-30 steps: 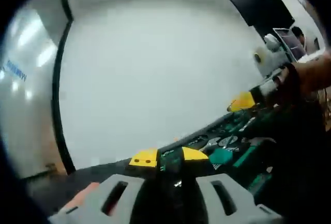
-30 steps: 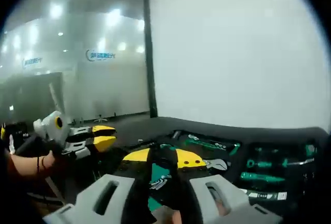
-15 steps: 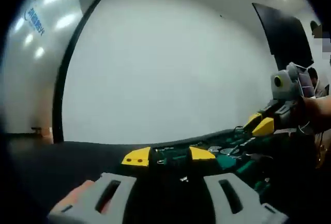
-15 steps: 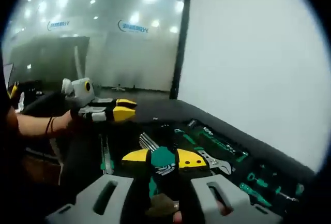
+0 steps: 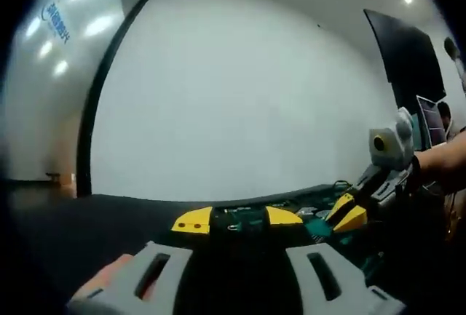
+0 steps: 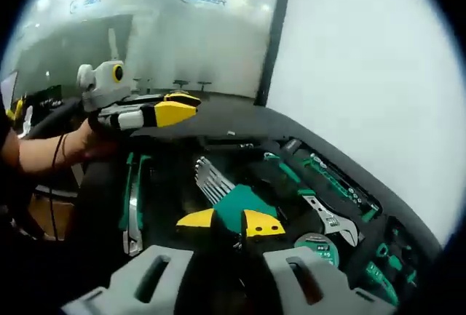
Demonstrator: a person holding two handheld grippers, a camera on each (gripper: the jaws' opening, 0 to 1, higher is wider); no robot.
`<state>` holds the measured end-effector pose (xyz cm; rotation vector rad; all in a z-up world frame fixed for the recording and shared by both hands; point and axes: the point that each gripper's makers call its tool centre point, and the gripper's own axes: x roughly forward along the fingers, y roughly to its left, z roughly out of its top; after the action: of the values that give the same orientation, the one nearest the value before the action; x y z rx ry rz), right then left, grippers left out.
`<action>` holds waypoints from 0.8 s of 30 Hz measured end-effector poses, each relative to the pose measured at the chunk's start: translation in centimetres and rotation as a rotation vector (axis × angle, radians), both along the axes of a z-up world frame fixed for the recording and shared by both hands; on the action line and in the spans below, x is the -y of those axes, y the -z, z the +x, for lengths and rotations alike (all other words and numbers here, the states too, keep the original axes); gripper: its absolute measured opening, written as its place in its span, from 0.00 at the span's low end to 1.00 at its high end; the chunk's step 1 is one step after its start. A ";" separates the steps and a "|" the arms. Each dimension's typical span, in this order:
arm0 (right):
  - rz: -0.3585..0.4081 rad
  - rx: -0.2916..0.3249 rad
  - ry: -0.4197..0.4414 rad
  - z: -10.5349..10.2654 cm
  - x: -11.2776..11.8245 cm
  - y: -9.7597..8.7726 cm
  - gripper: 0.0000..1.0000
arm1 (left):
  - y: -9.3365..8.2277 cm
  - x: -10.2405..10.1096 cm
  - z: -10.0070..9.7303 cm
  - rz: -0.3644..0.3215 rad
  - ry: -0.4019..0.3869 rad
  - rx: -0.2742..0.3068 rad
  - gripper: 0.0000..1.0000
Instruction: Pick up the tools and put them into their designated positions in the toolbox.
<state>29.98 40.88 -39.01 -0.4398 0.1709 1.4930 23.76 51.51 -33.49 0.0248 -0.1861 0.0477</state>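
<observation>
The right gripper, jaws nearly pressed together and seemingly empty, hangs just above the hex key set, whose keys fan away up-left in the toolbox, the left gripper farther off.

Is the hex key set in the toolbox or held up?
Held: the right gripper grips the hex key set by its green holder above the toolbox.

Both grippers, left gripper and right gripper, hover with fingers nearly closed
</observation>
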 end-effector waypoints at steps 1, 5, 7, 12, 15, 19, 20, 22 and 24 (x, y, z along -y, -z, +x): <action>0.000 0.005 -0.001 0.2 -0.1 0.1 0.11 | 0.0 0.0 0.0 0.002 0.001 0.001 0.21; 0.004 -0.027 0.044 1.1 -0.8 0.0 0.11 | 0.1 -0.1 0.1 0.005 -0.002 -0.007 0.21; 0.006 -0.059 0.079 1.2 -1.2 0.1 0.11 | 0.1 0.0 0.1 0.006 0.000 -0.008 0.21; -0.004 -0.070 0.149 1.8 -2.4 0.0 0.11 | 0.3 0.0 0.1 0.014 -0.005 -0.018 0.21; -0.025 -0.113 0.199 2.2 -2.6 0.3 0.11 | 0.4 -0.1 0.1 0.018 -0.009 -0.022 0.21; -0.029 -0.086 0.211 2.2 -3.2 0.4 0.11 | 0.4 -0.1 0.1 0.021 -0.010 -0.024 0.21; -0.032 -0.085 0.216 2.3 -3.4 0.3 0.11 | 0.5 -0.1 0.1 0.021 -0.009 -0.027 0.21; -0.036 -0.070 0.211 2.3 -3.6 0.3 0.11 | 0.7 -0.1 0.2 0.027 -0.007 -0.036 0.21; -0.047 -0.050 0.198 2.2 -3.6 0.3 0.11 | 0.8 0.1 0.3 0.034 -0.006 -0.049 0.20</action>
<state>32.19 44.48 -39.30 -0.4112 0.2811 1.3082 24.05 51.44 -34.33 0.0601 -0.1380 0.0495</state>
